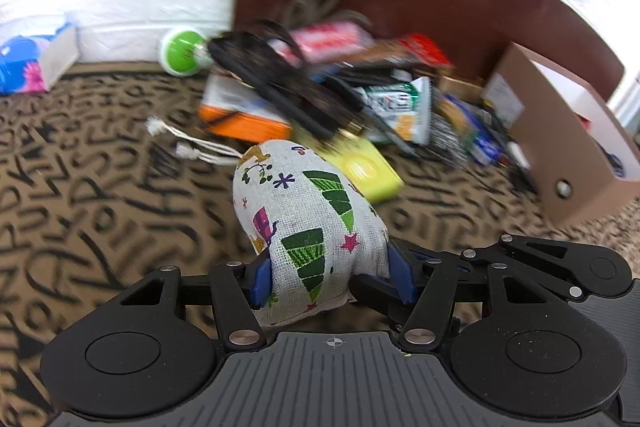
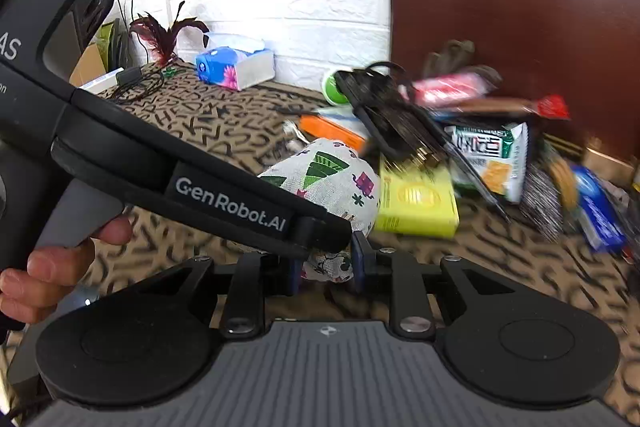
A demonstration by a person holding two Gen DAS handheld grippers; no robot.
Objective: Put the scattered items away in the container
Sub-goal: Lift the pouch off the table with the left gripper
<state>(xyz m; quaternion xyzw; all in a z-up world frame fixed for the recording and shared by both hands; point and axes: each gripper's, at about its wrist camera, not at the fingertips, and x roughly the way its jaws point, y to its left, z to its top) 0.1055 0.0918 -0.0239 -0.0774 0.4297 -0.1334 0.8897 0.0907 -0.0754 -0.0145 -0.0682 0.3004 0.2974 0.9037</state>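
Two tongs share one item: a printed cloth drawstring pouch, centre of both views, held up over the patterned tabletop.

Left to right in the left wrist view:
- Tissue pack, blue with pink flowers, upper left, against the white wall.
- Green-and-white round object, beside the wall; kind unclear.
- Pouch drawstrings, white cord with frayed ends, trailing to the left.
- Pouch body: pale linen-like weave, green trees, stars, purple figures. Left tongs clamped on its lower end, blue pads pressing either side.
- Heap of scattered items: orange-edged box, black cable bundle, yellow box, green snack packet; blurred.
- Brown cardboard container, right edge, open interior white.

Right wrist view: right tongs clamped on a narrow bunch of the pouch's bottom.

Handling, judged: soft, light, stuffed and rounded, non-fragile; fabric gives good purchase. Best grips are the gathered ends, as now; loose cords may snag on the heap.
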